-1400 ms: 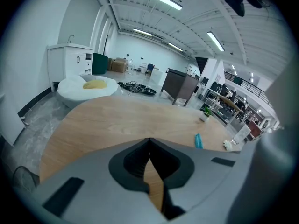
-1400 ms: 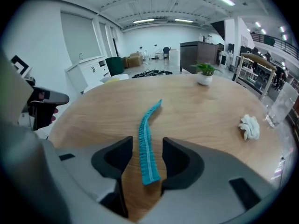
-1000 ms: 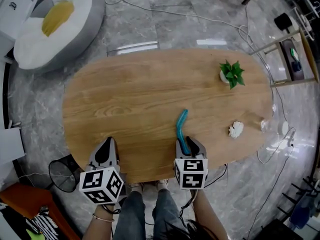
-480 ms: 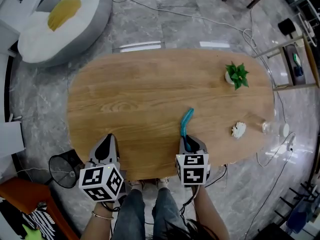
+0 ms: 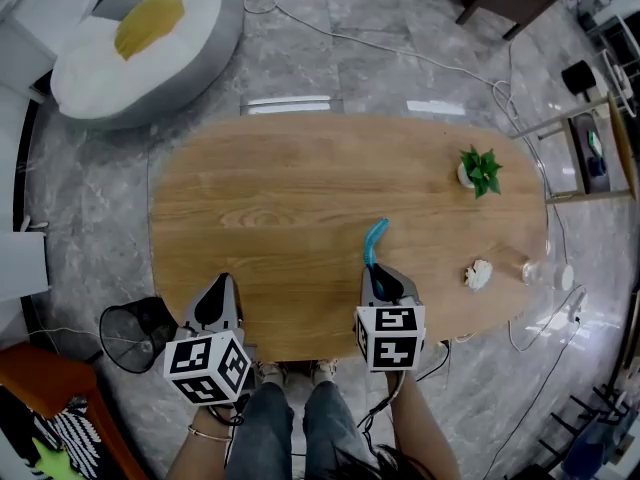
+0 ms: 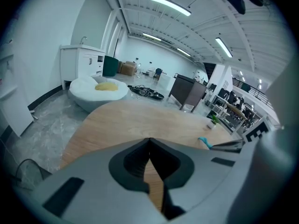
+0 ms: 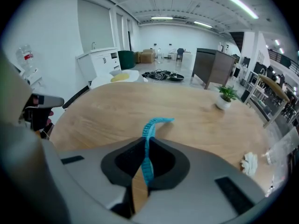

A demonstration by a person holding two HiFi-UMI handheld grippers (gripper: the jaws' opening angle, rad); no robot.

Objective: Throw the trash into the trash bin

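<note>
A blue ribbed strip point(image 5: 374, 240) of trash runs from the wooden table point(image 5: 270, 198) up into my right gripper point(image 5: 378, 273). In the right gripper view the jaws of that gripper point(image 7: 145, 141) have just been closing and are shut on the near end of the strip point(image 7: 150, 129); its far end curls over the tabletop. My left gripper point(image 5: 222, 286) hangs over the table's near edge, and in its own view this gripper point(image 6: 150, 146) is shut and empty. A black mesh trash bin point(image 5: 135, 333) stands on the floor left of it.
A crumpled white paper point(image 5: 478, 274) lies at the table's right end beside a clear plastic bottle point(image 5: 540, 271). A small potted plant point(image 5: 479, 170) stands farther back. A grey and white beanbag point(image 5: 140, 43) sits on the floor beyond; cables trail across the stone floor.
The right gripper has closed on the blue strip's near end and risen a little, so the strip now slopes up off the table. The left gripper has shifted slightly.
</note>
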